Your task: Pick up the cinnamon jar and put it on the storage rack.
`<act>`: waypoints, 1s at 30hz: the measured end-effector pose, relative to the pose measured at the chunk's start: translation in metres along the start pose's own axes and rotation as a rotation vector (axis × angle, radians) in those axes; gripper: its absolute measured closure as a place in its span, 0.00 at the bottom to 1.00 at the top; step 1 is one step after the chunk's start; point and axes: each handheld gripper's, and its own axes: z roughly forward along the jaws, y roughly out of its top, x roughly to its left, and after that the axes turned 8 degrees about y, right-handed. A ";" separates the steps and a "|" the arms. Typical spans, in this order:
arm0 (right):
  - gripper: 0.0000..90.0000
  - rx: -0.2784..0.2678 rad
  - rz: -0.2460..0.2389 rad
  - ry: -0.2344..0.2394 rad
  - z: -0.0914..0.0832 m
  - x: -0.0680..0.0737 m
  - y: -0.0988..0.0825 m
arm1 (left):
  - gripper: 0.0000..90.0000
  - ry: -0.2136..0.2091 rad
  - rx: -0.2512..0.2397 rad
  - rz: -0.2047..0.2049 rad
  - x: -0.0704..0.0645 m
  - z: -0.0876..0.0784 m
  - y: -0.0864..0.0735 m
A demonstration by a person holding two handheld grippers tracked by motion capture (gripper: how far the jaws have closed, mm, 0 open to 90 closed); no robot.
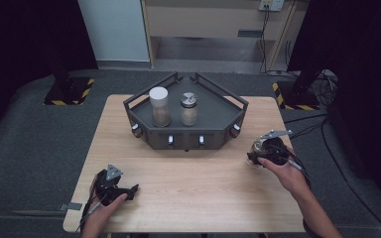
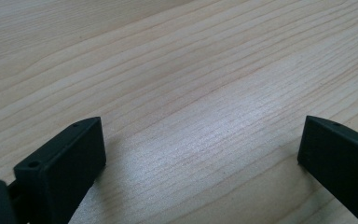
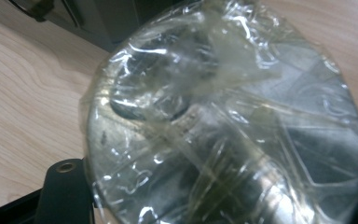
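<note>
My right gripper (image 1: 258, 151) is at the right side of the wooden table (image 1: 188, 173), shut on a small jar (image 1: 259, 146) with a metal lid. In the right gripper view the jar's lid (image 3: 223, 126), wrapped in clear film, sits between the black jaws, lifted a little above the wood. My left gripper (image 1: 131, 190) rests near the table's front left, held by a hand, pointing right. Its fingers (image 2: 63, 163) stand wide open over bare wood with nothing between them.
A dark angular tray (image 1: 218, 124) with knobs on its front stands at the table's far middle. On it are a tall white-capped jar (image 1: 159, 106) and a shorter metal-lidded jar (image 1: 189, 109). Cables trail off the right edge.
</note>
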 end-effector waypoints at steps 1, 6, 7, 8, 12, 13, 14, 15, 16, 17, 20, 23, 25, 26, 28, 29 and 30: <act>0.35 -0.001 -0.005 0.000 -0.003 0.001 0.002 | 0.00 0.000 0.000 0.000 0.000 0.000 0.000; 0.35 -0.009 -0.027 -0.001 -0.017 0.006 0.013 | 0.00 0.000 0.000 0.000 0.000 0.000 0.000; 0.35 -0.009 -0.033 -0.002 -0.019 0.008 0.015 | 0.00 0.000 0.000 0.000 0.000 0.000 0.000; 0.35 -0.011 -0.038 -0.004 -0.021 0.009 0.017 | 0.00 0.000 0.000 0.000 0.000 0.000 0.000; 0.35 -0.013 -0.050 -0.007 -0.029 0.013 0.025 | 0.00 0.000 0.000 0.000 0.000 0.000 0.000; 0.35 -0.014 -0.051 -0.007 -0.031 0.013 0.026 | 0.00 0.000 0.000 0.000 0.000 0.000 0.000; 0.35 -0.015 -0.054 -0.007 -0.032 0.014 0.028 | 0.00 0.000 0.000 0.000 0.000 0.000 0.000; 0.35 -0.015 -0.056 -0.008 -0.034 0.014 0.030 | 0.00 0.000 0.000 0.000 0.000 0.000 0.000; 0.35 -0.017 -0.058 -0.008 -0.036 0.015 0.032 | 0.00 0.000 0.000 0.000 0.000 0.000 0.000; 0.35 -0.019 -0.060 -0.008 -0.038 0.016 0.033 | 0.00 0.000 0.000 0.000 0.000 0.000 0.000; 0.35 -0.026 -0.066 -0.008 -0.043 0.017 0.037 | 0.00 0.000 0.000 0.000 0.000 0.000 0.000; 0.35 -0.031 -0.069 -0.008 -0.048 0.019 0.042 | 0.00 0.000 0.000 0.000 0.000 0.000 0.000; 0.35 -0.033 -0.073 -0.010 -0.050 0.020 0.045 | 0.00 0.000 0.000 0.000 0.000 0.000 0.000; 0.35 -0.033 -0.074 -0.009 -0.051 0.020 0.047 | 0.00 0.000 0.000 0.000 0.000 0.000 0.000; 0.35 -0.033 -0.075 -0.009 -0.053 0.021 0.050 | 0.00 0.000 0.000 0.000 0.000 0.000 0.000; 0.35 -0.033 -0.079 -0.011 -0.053 0.022 0.052 | 0.00 0.000 0.000 0.000 0.000 0.000 0.000; 0.35 -0.032 -0.081 -0.011 -0.054 0.022 0.054 | 0.00 0.000 0.000 0.000 0.000 0.000 0.000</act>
